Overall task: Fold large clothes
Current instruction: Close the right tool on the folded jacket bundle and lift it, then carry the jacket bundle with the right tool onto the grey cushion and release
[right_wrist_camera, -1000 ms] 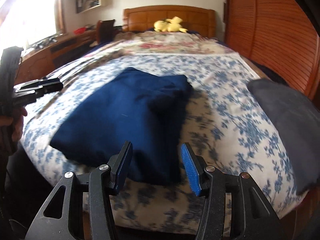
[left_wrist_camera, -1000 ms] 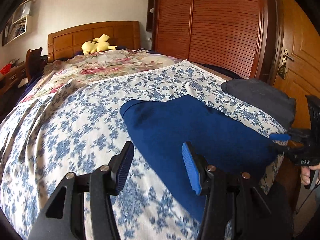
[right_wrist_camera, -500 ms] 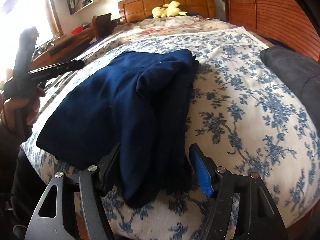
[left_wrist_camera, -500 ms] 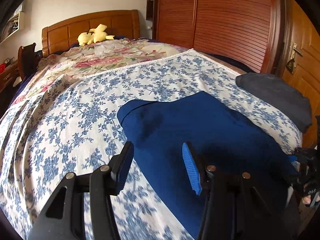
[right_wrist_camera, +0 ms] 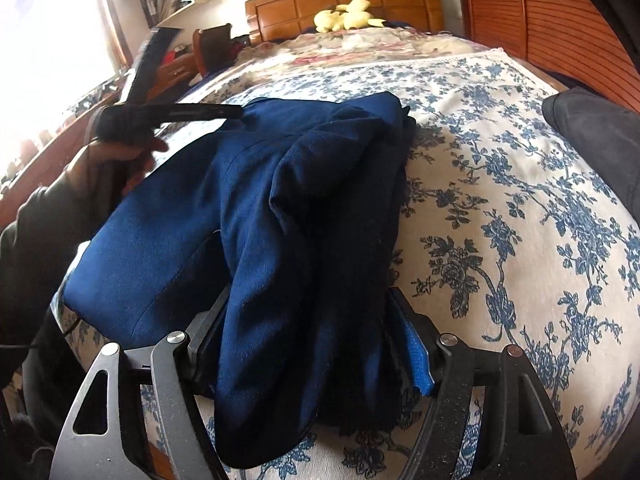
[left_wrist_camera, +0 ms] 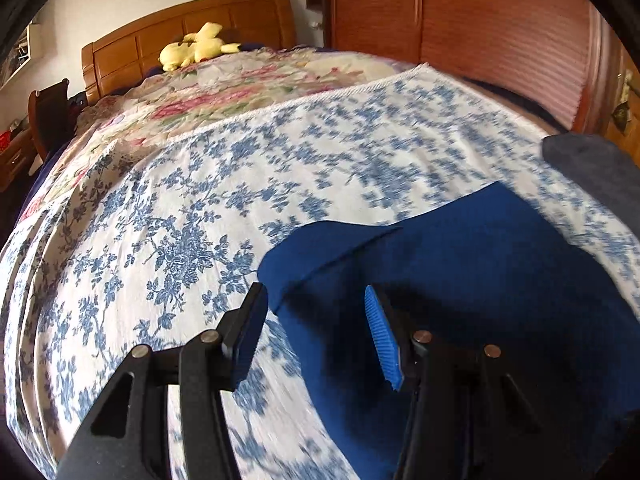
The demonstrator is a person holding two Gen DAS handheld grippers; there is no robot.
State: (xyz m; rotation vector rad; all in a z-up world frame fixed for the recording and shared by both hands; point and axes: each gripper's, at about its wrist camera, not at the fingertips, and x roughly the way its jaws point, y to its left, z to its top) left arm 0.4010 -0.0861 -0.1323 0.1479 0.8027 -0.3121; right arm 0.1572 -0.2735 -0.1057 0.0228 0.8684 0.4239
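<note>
A dark blue garment lies folded on the flowered bedspread, near the bed's front edge. My right gripper is low at its near end. Its jaws are opening, and a thick fold of the blue cloth lies between them without being pinched. In the left wrist view the same garment fills the lower right. My left gripper hovers open over its left corner, with one finger over the bedspread and the other over the cloth. A hand holds that gripper at the garment's far left.
A dark grey folded garment lies at the bed's right edge, also seen at the right of the left wrist view. A yellow plush toy sits by the wooden headboard. A wooden wardrobe stands along the right.
My left gripper has swung right and down over the blue garment's corner. My right gripper has sunk to the garment's near end, and its jaws have widened around the fold.
</note>
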